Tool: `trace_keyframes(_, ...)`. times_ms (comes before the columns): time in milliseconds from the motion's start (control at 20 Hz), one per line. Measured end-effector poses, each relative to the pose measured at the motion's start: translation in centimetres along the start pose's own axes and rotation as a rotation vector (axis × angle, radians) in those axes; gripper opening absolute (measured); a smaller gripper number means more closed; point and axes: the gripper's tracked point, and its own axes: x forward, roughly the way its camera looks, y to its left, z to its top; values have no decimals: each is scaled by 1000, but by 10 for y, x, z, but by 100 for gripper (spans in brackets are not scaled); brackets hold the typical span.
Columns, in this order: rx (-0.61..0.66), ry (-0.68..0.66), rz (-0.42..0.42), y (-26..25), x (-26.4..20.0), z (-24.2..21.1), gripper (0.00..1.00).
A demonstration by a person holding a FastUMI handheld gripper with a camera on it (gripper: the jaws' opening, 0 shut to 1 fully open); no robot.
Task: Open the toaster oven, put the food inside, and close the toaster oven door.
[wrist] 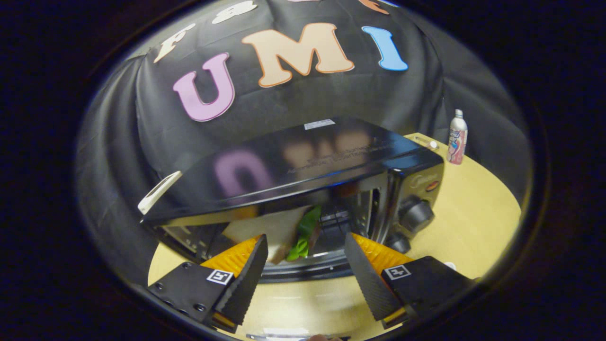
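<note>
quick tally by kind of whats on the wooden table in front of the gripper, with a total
Black toaster oven, door open: 1
Sandwich with green lettuce inside the oven: 1
Silver spray bottle with pink label beside the oven: 1
Total: 3
The gripper is open, fingers apart just short of the oven, holding nothing.

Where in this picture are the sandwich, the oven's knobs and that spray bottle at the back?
sandwich (284, 232): gripper view, on its pale bread, inside the toaster oven beyond the open fingers.
upper knob (416, 213): gripper view, on its round face.
spray bottle (457, 137): gripper view, on its body, standing on the table.
</note>
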Motion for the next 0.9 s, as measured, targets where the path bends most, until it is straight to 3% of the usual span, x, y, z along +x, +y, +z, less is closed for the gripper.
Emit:
trace_keyframes(500,-37,263,57,-15,-124,-85,100)
trace_keyframes(700,-88,379,26,-34,-135,-131,99)
trace_keyframes(900,-124,433,-1,-47,-117,-155,98)
